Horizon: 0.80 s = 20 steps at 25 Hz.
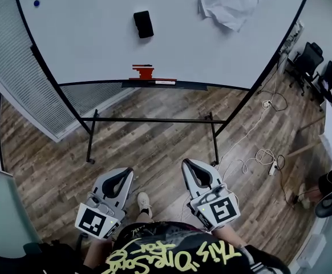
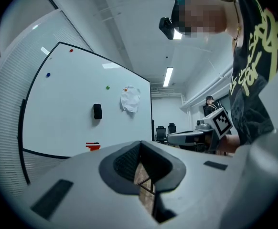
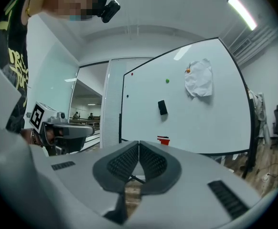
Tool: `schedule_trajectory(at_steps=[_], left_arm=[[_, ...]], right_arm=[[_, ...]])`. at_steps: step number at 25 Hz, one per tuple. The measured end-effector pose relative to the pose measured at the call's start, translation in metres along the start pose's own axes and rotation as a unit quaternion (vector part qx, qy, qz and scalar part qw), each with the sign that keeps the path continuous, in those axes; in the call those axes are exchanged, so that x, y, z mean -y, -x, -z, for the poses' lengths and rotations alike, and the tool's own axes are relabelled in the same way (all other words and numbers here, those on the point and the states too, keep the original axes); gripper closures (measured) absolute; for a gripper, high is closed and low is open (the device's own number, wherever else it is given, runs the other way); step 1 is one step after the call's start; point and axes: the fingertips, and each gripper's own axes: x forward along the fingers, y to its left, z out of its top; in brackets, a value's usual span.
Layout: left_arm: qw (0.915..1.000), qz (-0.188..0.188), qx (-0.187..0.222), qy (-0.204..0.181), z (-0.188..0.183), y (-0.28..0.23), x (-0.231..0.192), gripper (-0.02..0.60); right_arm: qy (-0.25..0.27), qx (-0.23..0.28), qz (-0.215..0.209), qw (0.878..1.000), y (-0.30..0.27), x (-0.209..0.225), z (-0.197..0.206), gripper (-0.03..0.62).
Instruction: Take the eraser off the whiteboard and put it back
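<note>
A black eraser (image 1: 144,24) sticks to the white whiteboard (image 1: 86,33), a little above its tray. In the left gripper view the eraser (image 2: 97,111) shows far ahead, and in the right gripper view the eraser (image 3: 162,107) sits mid-board. My left gripper (image 1: 124,172) and right gripper (image 1: 189,165) are held side by side close to my body, well back from the board, both pointing toward it. The left gripper (image 2: 140,143) has its tips together with nothing between them. The right gripper (image 3: 138,142) is likewise shut and empty.
A crumpled white paper (image 1: 231,1) hangs on the board's upper right. A red object (image 1: 143,72) rests on the tray. The board's black stand (image 1: 154,120) crosses the wooden floor ahead. Cables (image 1: 257,153) lie on the floor to the right, near office chairs (image 1: 317,67).
</note>
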Motion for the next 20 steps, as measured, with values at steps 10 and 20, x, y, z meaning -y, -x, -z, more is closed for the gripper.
schedule_trajectory(at_steps=[10,20], left_arm=[[0.9999,0.016,0.0,-0.004,-0.004,-0.026,-0.058,0.574],[0.9994,0.032,-0.005,-0.009,-0.004,-0.046,-0.116,0.574]], right_arm=[[0.001,0.005,0.019,1.0,-0.058,0.016,-0.007,0.583],[-0.002,0.01,0.025,1.0,-0.12,0.019,-0.009,0.583]])
